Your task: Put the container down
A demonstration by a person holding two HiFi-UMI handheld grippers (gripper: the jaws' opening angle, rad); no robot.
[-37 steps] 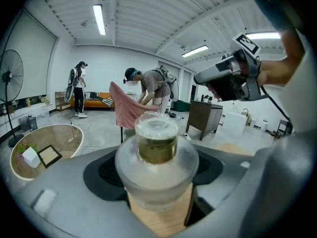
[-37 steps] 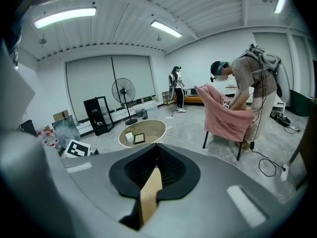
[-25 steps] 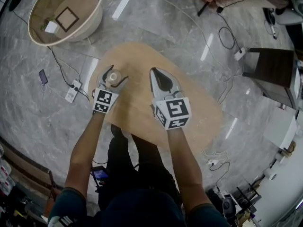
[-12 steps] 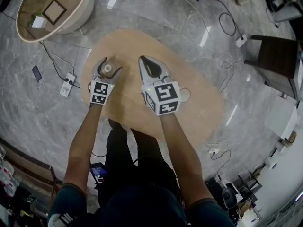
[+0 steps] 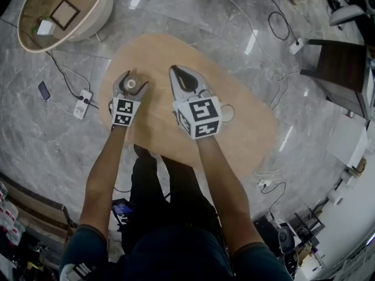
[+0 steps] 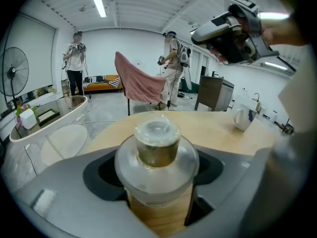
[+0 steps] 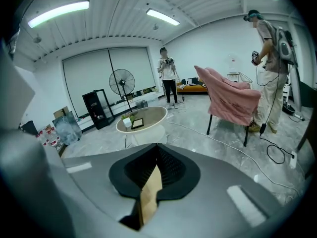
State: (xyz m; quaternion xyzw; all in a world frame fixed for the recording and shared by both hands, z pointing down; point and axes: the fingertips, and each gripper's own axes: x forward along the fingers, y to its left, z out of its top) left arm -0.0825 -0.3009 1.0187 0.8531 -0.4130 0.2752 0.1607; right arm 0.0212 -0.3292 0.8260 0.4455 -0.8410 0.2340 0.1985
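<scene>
A small clear glass container (image 6: 157,155) with a round stopper lid sits between the jaws of my left gripper (image 5: 131,84), which is shut on it. In the head view the container (image 5: 132,85) is over the left part of the oval wooden table (image 5: 246,139); whether it touches the tabletop I cannot tell. My right gripper (image 5: 183,79) hangs higher over the table's middle, jaws shut with nothing between them; its own view shows the closed jaws (image 7: 151,185) with only a thin slit.
A white mug (image 5: 225,113) stands on the table to the right of the right gripper, also seen as a mug (image 6: 241,118) in the left gripper view. A round side table (image 5: 58,10) stands on the floor at the far left. Cables and a power strip (image 5: 81,105) lie on the floor.
Both grippers have drifted slightly left and up in the head view over the last second; the left keeps hold of the container and the right stays shut.
</scene>
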